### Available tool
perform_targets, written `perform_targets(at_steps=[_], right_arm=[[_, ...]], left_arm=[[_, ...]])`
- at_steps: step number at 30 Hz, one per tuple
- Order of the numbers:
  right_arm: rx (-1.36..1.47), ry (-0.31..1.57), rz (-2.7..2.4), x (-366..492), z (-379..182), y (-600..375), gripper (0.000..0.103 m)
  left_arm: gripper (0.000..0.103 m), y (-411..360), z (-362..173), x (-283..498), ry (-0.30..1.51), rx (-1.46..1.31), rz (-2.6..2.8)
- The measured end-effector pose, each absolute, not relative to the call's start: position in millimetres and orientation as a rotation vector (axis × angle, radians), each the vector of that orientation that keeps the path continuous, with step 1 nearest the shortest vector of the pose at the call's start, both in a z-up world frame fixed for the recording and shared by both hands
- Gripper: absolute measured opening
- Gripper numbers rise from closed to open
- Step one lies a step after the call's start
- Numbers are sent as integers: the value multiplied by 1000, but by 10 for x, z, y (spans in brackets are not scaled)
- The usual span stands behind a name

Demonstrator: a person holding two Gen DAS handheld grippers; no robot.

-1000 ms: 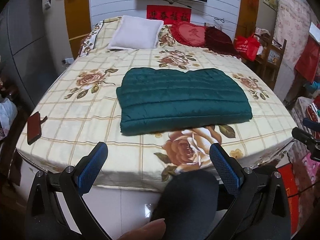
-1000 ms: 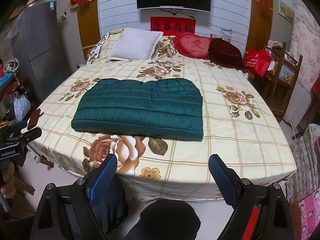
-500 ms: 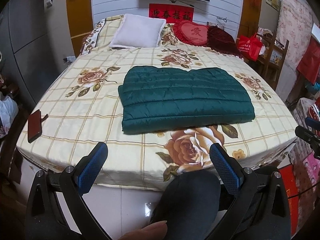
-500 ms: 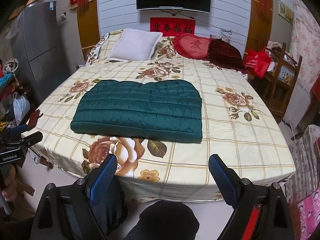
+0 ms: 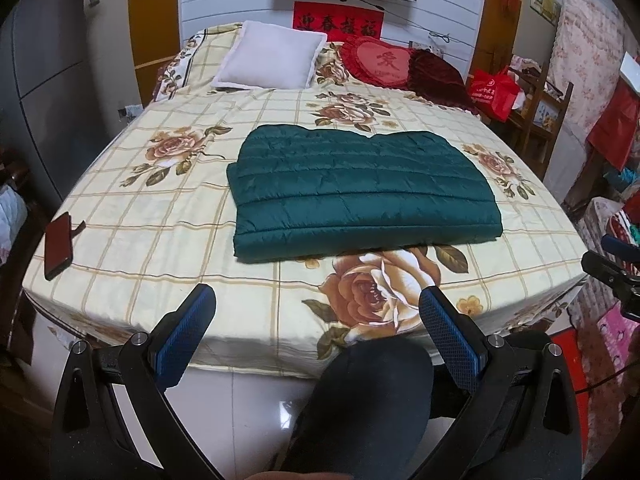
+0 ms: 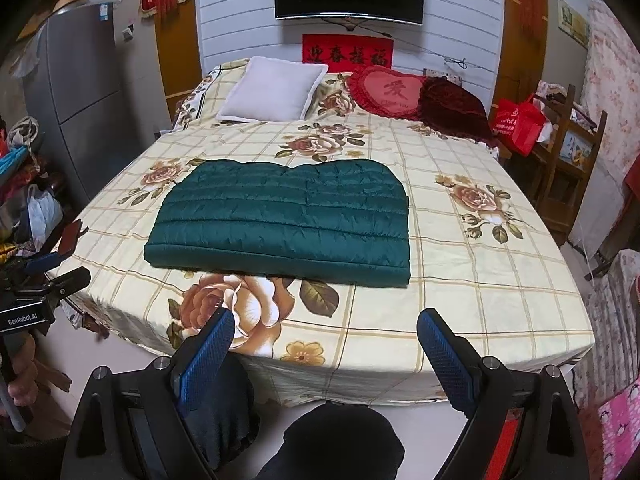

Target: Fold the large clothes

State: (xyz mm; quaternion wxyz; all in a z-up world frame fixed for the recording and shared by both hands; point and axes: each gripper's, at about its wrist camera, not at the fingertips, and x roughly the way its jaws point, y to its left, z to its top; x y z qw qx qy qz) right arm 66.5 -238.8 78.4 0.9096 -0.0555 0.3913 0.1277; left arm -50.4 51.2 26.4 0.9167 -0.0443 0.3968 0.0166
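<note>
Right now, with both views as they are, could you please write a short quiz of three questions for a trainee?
1. True or false: the left hand-held gripper is shut on the green jacket.
2. What lies at the left edge of the bed? A) phone B) book C) shoe
3. Fill in: the jacket lies ___ on the bed.

Key: 1 false, both the left and the right hand-held gripper are open; 2 A, phone; 3 folded.

A dark green quilted down jacket (image 5: pixel 360 192) lies folded into a flat, roughly rectangular bundle near the foot of the floral checked bedsheet (image 5: pixel 160 216), its long folded edge facing the cameras.
</note>
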Motion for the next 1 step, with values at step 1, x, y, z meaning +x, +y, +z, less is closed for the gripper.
perform_targets(at_steps=[1], right_arm=[[-117,808,263,667,775,-2378,91]], left_arm=[[102,501,263,-509,813,-86,37]])
